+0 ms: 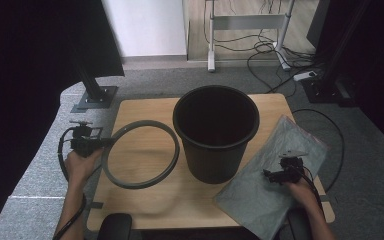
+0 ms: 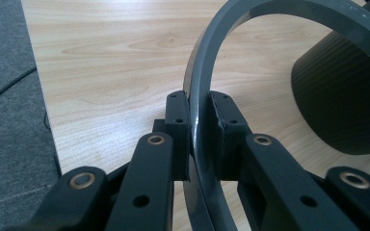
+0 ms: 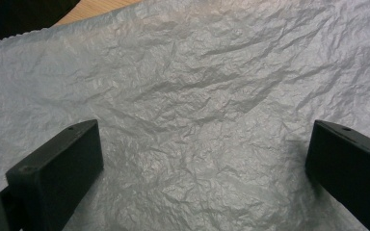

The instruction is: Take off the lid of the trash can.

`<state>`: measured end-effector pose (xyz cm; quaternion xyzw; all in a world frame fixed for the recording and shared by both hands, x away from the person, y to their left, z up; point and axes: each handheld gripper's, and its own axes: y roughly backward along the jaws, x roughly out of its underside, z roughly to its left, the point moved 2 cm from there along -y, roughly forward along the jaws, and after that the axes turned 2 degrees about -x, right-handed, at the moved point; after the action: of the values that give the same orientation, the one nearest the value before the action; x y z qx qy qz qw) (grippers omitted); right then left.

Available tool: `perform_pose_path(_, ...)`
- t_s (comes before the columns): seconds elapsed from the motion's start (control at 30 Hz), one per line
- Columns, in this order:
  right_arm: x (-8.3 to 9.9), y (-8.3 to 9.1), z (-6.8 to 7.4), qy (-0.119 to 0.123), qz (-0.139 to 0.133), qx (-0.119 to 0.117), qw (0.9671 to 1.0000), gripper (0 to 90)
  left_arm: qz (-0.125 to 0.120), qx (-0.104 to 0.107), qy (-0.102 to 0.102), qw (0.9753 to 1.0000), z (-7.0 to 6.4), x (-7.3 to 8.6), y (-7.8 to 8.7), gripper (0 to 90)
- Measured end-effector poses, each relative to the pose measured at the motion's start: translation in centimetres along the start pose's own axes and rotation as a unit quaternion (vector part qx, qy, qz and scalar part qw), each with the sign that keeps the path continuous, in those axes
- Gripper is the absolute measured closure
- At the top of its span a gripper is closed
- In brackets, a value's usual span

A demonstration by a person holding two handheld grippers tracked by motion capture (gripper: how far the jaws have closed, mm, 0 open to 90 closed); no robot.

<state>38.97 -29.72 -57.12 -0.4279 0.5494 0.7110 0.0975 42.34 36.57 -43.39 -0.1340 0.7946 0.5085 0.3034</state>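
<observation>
The high view looks down and forward on the table (image 1: 145, 200). Each gripper view is very close: left shares the ring (image 2: 200, 144), right shares the bag (image 3: 197, 96).

Tool (image 2: 200, 127) — clamped on grey ring (image 2: 289, 14)

— Hidden or cut off, item by item?

— Grey ring (image 2: 200, 125): in the left gripper view its arc runs off the top and bottom edges, and the stretch between the jaws is covered by the pads. Black bin (image 2: 342, 101): right edge crops it there; in the high view its inside (image 1: 215, 117) is too dark to read.

— And the sheet?

— Crinkled grey bag (image 1: 265, 190): near corner leaves the high view's bottom edge; the right gripper (image 1: 275, 176) covers part.
</observation>
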Motion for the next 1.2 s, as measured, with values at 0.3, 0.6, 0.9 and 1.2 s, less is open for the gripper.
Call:
perform_pose_path(0.3, 0.0, 0.0, 0.0, 0.0, 0.0, 0.0, 1.0, 0.0, 0.003, -0.004, 0.011, 0.9999, 0.4, 1.7, -2.1, 79.2)
perform_pose_path(0.6, 0.0, 0.0, 0.0, -0.001, 0.0, 0.0, 1.0, 0.0, 0.012, -0.014, 0.01, 0.9998, 0.5, 2.6, -4.5, 79.4)
perform_pose_path(0.9, 0.0, 0.0, 0.0, -0.001, 0.0, 0.0, 1.0, 0.0, 0.022, -0.016, 0.019, 0.9995, 1.2, 3.9, -6.8, 79.4)
perform_pose_path(1.2, 0.0, 0.0, 0.0, -0.001, 0.0, 0.0, 1.0, 0.0, 0.04, -0.043, 0.01, 0.9982, 1.4, 5.5, -8.7, 79.3)
